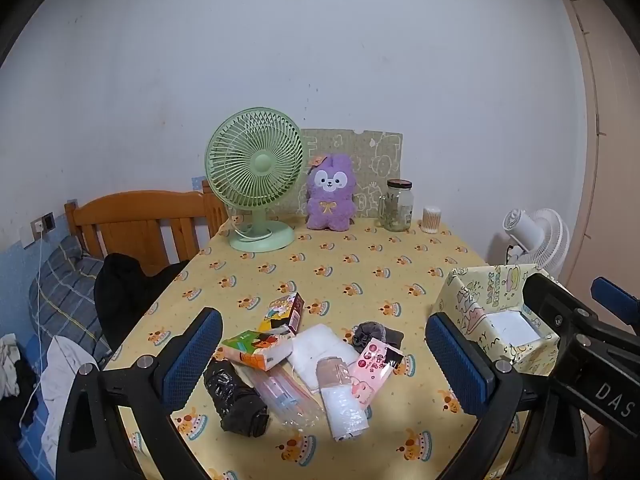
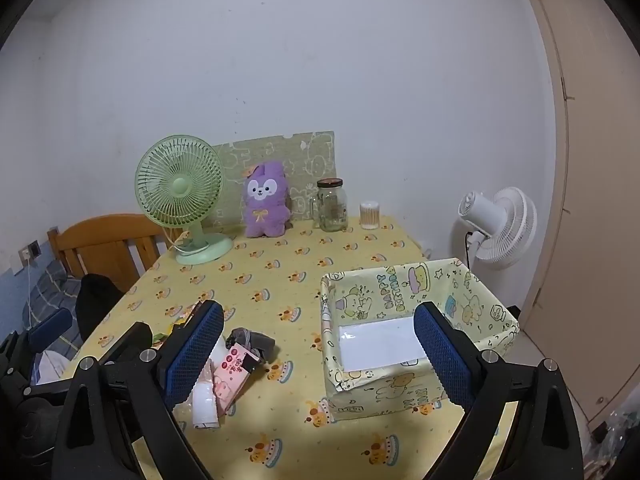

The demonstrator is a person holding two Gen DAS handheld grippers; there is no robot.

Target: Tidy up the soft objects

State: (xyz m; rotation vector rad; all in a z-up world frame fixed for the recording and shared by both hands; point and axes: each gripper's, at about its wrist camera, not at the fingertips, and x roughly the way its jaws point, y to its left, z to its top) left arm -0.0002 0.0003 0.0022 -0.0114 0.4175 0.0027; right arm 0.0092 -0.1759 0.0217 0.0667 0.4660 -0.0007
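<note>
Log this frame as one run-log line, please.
stage: pre-grasp | left gripper: open, empty | right gripper: open, empty | soft-item pile: untouched | paper-lined box: empty

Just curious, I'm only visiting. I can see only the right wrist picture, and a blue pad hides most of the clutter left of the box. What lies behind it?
Observer: In the left wrist view, an orange and green tissue pack lies there, against a white folded cloth.
Operator: Anything dark?
Observer: Yes, a black crinkled bundle lies just in front of the tissue pack, on the tablecloth.
Operator: Is the other tool holding anything?
Observer: No. The left tool is open, and its pads grip nothing.
</note>
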